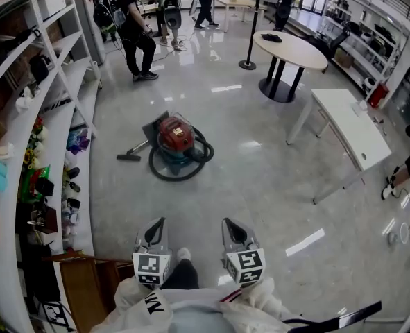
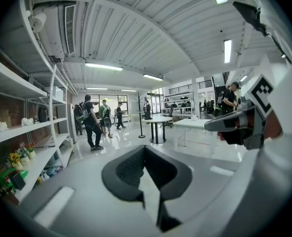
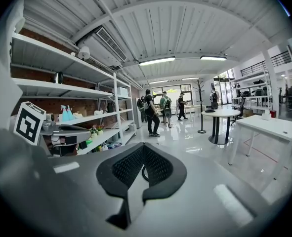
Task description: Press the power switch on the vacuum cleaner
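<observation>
Holding the left tongs point(image 1: 155, 226) and right tongs point(image 1: 232, 226) clenched and empty, I have the vacuum cleaner point(image 1: 175, 137) well ahead of both. I judge the approach comes first; its power switch is too small to pick out from here.

The left gripper point(image 1: 154, 231) and right gripper point(image 1: 234, 231) are held side by side, close to the body, apparently pointing forward, both with jaws together and empty.

Head view high, steeply down, both gripper views level, facing forward, all sharing the distant round table point(image 1: 292, 48)
</observation>
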`<state>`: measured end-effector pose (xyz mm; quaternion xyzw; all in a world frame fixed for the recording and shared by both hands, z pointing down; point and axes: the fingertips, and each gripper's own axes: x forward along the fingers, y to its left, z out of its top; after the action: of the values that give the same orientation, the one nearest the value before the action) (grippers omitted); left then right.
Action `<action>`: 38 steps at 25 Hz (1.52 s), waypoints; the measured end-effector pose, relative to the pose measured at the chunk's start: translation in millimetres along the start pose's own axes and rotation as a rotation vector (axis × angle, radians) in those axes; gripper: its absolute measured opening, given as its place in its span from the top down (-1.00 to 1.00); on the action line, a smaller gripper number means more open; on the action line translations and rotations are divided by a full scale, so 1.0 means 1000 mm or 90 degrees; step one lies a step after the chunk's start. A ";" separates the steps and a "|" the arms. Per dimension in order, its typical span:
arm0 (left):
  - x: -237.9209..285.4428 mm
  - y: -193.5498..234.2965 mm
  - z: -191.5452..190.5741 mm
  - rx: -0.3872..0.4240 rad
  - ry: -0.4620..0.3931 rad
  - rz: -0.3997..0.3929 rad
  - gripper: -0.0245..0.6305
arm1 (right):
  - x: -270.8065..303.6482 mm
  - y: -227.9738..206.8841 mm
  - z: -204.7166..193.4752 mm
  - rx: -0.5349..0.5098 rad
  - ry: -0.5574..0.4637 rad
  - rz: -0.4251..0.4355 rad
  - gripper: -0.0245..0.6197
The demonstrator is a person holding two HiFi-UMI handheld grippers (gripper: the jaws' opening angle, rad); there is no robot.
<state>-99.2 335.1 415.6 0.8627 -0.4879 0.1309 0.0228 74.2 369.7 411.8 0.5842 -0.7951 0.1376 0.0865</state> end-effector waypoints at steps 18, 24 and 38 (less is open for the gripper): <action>0.087 0.101 0.019 -0.001 -0.003 -0.012 0.93 | 0.121 0.005 0.043 -0.011 0.008 -0.010 0.92; 0.106 0.127 0.016 -0.006 -0.002 -0.015 0.93 | 0.153 0.009 0.052 -0.014 0.007 -0.013 0.92; 0.127 0.145 0.012 -0.014 -0.011 -0.025 0.93 | 0.173 0.005 0.061 -0.025 0.015 -0.037 0.92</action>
<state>-157.7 150.8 423.2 0.8730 -0.4724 0.1176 0.0308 19.0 195.3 404.9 0.6035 -0.7794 0.1262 0.1115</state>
